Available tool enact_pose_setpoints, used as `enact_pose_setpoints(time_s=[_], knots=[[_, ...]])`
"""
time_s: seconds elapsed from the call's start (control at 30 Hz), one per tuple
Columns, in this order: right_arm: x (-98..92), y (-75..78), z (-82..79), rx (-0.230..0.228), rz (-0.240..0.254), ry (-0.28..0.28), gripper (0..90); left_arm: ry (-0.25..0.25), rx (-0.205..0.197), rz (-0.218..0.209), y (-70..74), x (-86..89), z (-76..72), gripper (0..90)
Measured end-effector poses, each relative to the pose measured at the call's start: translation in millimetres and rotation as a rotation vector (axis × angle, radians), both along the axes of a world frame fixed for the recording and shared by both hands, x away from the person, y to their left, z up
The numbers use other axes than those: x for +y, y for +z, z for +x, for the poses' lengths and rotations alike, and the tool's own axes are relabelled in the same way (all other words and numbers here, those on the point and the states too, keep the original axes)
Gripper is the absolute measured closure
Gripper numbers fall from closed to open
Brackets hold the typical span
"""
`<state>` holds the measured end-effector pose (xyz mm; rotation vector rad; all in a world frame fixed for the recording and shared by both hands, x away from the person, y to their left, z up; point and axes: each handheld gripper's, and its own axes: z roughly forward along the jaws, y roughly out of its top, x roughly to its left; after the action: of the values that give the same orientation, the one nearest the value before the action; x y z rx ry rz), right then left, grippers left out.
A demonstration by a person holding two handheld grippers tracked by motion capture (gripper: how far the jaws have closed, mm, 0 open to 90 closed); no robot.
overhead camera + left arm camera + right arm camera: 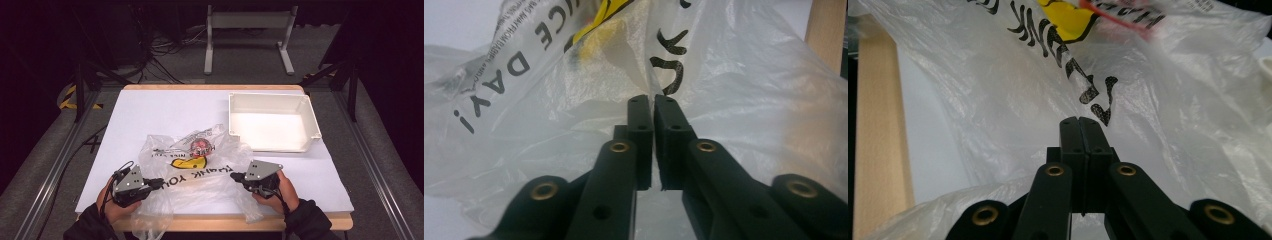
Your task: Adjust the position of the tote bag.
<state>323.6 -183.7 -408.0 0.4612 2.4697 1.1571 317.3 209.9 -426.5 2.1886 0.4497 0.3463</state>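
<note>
**Both grippers pinch the bag**

Low in the frame, the left gripper [159,183] and right gripper [235,176] each squeeze the bag [195,165]. The red thing [201,147] sits inside, mid-frame. The tray [240,107], upper right, waits empty.

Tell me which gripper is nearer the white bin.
Right. The right gripper sits just below the white bin, pinching the plastic bag; the left gripper pinches the bag's opposite side, farther away.

Plastic bag [200,165]: translucent white, black lettering, a yellow mark and a red round print. Tray [272,122]: plain white. Table [150,107]: white top, pale wood edge. Left gripper [159,183] and right gripper [234,176]: black jaws, grey plates, brass-coloured rivets.
</note>
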Motion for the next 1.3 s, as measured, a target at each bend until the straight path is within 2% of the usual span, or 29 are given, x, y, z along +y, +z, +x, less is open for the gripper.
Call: enact_pose_setpoints(time_s=[0.1, 0.13, 0.2, 0.37, 0.67, 0.87, 0.93, 1.1, 1.23, 1.3], knots=[[1.1, 2.6, 4.2, -0.011, 0.009, -0.01, 90.0, 0.002, -0.014, -0.004, 3.7, -0.1, 5.1, 88.7], [1.3, 4.1, 6.5, -0.017, 0.014, -0.016, 90.0, 0.004, -0.015, -0.02, 5.8, 0.8, 8.0, 88.7], [1.5, 7.0, 11.6, -0.026, 0.028, -0.028, 90.0, 0.022, -0.032, -0.027, 9.5, 2.7, 11.9, 89.4], [3.2, 13.6, 22.0, -0.054, 0.049, -0.058, 90.0, 0.06, -0.038, -0.069, 15.5, 9.6, 20.0, 89.4], [10.5, 20.0, 36.5, -0.077, 0.059, -0.091, 90.0, 0.099, -0.069, -0.076, 24.4, 12.0, 34.1, 90.0], [13.8, 24.7, 44.5, -0.096, 0.065, -0.103, 90.0, 0.135, -0.112, -0.099, 30.4, 17.2, 36.1, 90.0], [15.1, 27.6, 47.2, -0.106, 0.081, -0.112, 90.0, 0.146, -0.123, -0.112, 34.8, 19.8, 37.6, 90.0], [21.5, 32.1, 55.4, -0.123, 0.095, -0.13, 90.0, 0.161, -0.138, -0.133, 41.9, 23.8, 42.1, 90.0], [24.2, 33.8, 60.0, -0.122, 0.107, -0.14, 90.0, 0.193, -0.143, -0.165, 48.0, 28.4, 44.7, 89.6], [26.2, 34.7, 61.8, -0.119, 0.11, -0.141, 90.0, 0.194, -0.146, -0.168, 52.1, 30.5, 44.1, 88.1]])
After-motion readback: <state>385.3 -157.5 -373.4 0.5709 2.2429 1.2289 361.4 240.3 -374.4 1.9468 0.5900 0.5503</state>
